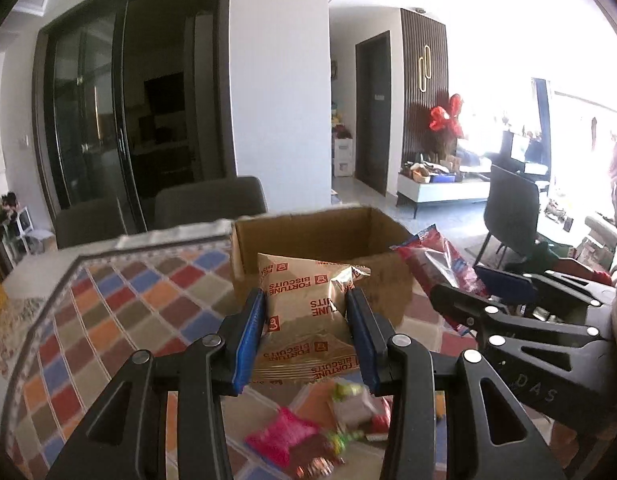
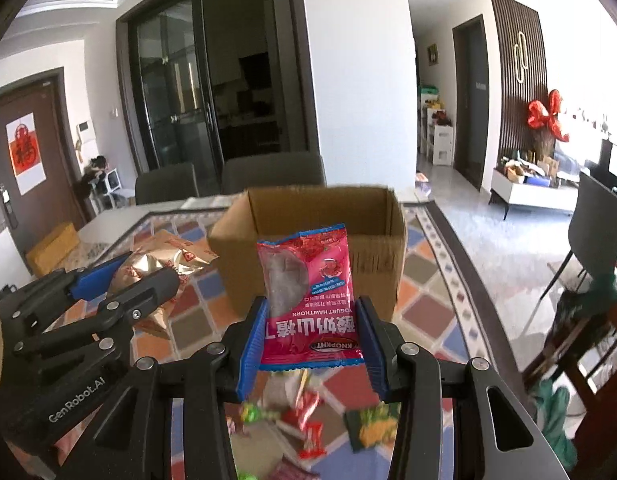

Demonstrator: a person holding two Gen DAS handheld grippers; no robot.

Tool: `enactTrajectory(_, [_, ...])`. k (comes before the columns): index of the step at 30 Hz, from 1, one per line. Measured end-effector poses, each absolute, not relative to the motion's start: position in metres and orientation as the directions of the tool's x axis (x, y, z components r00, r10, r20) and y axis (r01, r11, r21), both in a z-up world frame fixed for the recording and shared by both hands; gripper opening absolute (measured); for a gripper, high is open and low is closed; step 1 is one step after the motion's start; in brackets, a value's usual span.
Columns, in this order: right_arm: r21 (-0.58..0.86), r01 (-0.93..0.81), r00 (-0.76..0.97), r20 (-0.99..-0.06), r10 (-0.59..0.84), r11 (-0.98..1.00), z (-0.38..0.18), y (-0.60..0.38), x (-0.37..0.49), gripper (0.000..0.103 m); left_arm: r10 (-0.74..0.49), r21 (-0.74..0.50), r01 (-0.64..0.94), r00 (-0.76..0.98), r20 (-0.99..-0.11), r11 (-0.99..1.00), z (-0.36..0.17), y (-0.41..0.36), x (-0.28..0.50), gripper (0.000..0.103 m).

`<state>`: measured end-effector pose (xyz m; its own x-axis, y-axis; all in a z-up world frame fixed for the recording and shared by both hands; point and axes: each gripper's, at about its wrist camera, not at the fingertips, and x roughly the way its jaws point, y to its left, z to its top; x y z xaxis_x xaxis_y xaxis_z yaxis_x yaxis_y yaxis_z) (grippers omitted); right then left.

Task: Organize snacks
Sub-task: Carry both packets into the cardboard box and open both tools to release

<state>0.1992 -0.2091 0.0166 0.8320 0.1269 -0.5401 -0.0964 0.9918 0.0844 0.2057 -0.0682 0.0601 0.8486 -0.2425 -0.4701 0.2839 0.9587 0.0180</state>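
Left hand-held gripper clamped on a gold packet of fortune biscuits, blue pads pressing its two sides, packet lifted clear of the surface and upright, print reading upside down. Just beyond it, an open cardboard box, flaps up, near wall directly behind the packet's top edge. Inside of the box mostly hidden from this view.

Right hand-held gripper closed on a pink packet of yogurt hawthorn, held by its lower half between the blue pads, upper part standing up in front of the same box. Packet raised above the surface, not touching the box as far as can be told.

Seen from the right wrist, left hand-held gripper off to the left and near, gold packet crumpled between its fingers. Seen from the left wrist, right hand-held gripper off to the right, pink packet beside the box's right wall.

Below both, blurred: loose small snacks in red, green and yellow wrappers scattered on the patterned cloth near the camera. Grey chairs at the far edge of the surface.
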Motion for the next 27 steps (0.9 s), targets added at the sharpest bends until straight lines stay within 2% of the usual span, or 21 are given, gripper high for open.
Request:
enactTrajectory(7, [0.082, -0.105, 0.834, -0.536, 0.133, 0.991, 0.042, -0.211, 0.247, 0.045, -0.219, 0.056, 0.273, 0.863, -0.455, 0.960, 0.082, -0.070, 0.252, 0.042])
enactTrajectory(19, [0.064, -0.083, 0.772, -0.627, 0.105, 0.995, 0.048, -0.210, 0.326, 0.045, -0.264, -0.021, 0.320, 0.742, -0.616, 0.947, 0.069, -0.077, 0.351, 0.042])
enactTrajectory(24, [0.067, -0.070, 0.737, -0.669, 0.097, 0.995, 0.039, -0.210, 0.353, 0.045, -0.254, -0.020, 0.317, 0.717, -0.649, 0.948, 0.061, -0.085, 0.375, 0.042])
enactTrajectory(26, [0.065, -0.068, 0.726, -0.681, 0.094, 0.996, 0.035, -0.211, 0.363, 0.045, -0.255, -0.028, 0.317, 0.707, -0.660, 0.948, 0.060, -0.086, 0.381, 0.044])
enactTrajectory(27, [0.059, -0.066, 0.725, -0.683, 0.088, 0.996, 0.035, -0.211, 0.368, 0.046, -0.239, -0.016, 0.306, 0.709, -0.663, 0.952, 0.059, -0.086, 0.384, 0.054])
